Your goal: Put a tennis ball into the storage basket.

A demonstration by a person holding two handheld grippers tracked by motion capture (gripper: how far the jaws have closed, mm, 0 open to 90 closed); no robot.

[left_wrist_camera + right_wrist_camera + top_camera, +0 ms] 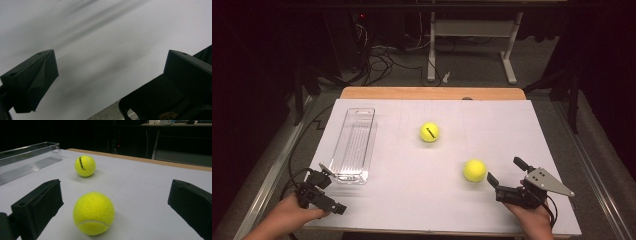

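Two yellow tennis balls lie on the white table sheet (422, 200). The near ball (474, 170) (93, 213) sits just left of my right gripper (504, 170) (116, 187), which is open; the ball lies in front of the wide-spread jaws, untouched. The far ball (429, 132) (85, 165), with black print, rests mid-table. A clear plastic tray (353, 145) (27, 157) lies lengthwise on the left, with nothing in it. My left gripper (334, 191) (112, 62) is open at the near left corner, just below the tray's near end, with only bare sheet between its jaws.
The sheet covers a wooden table (432, 93) whose far edge shows beyond it. Cables (377, 62) and a desk frame (472, 30) stand on the dark floor behind. A metal rail (267, 175) runs along the table's left side.
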